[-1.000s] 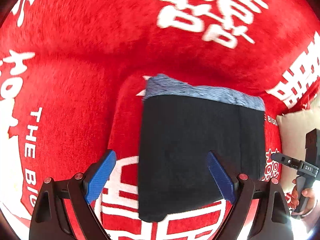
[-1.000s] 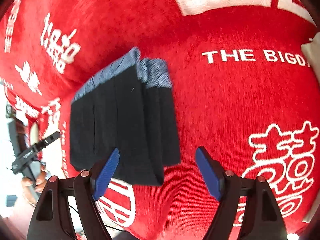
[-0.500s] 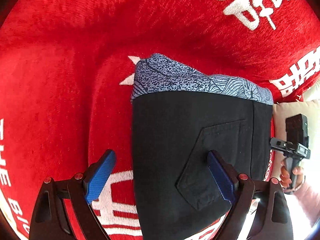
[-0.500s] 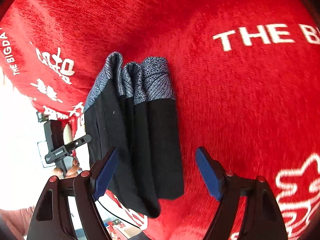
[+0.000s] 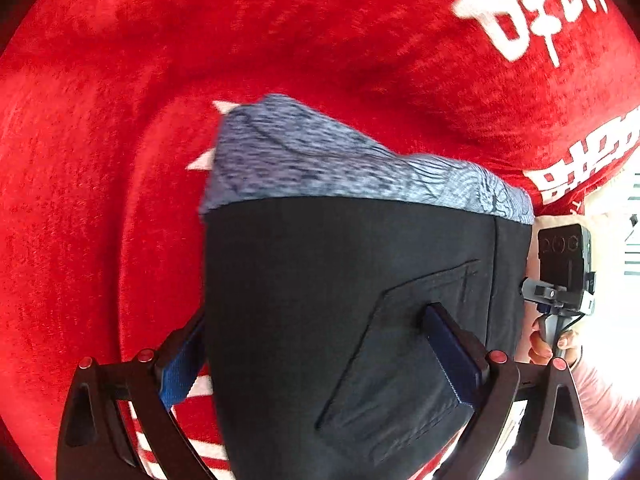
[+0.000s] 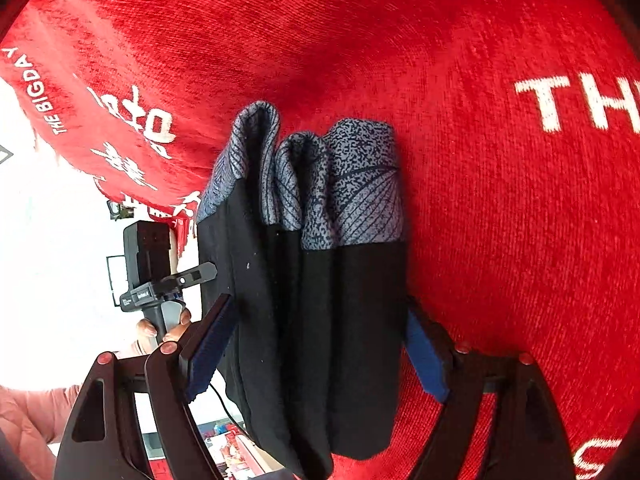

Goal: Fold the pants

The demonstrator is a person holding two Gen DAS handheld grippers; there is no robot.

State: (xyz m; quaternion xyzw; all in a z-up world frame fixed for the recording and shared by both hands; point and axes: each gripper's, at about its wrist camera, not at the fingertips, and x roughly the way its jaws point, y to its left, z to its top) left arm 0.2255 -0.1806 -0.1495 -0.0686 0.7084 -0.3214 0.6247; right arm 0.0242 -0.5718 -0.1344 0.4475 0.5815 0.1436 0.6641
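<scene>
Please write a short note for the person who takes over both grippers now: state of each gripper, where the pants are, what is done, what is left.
Left gripper: jaws wide and just opened further, one finger on each side of the pants, not clamped.
Right gripper: open, its fingers straddling the near end of the stack from the other side.
Pants: folded into a layered black bundle, blue patterned waistband away from both grippers, lying on the red blanket.
Done: several folds are in.
Left: probably grasp the near end and make the last fold, or tidy the stack.

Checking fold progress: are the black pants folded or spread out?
Folded: the black pants lie in stacked layers, their patterned cuffs bunched side by side.
</scene>
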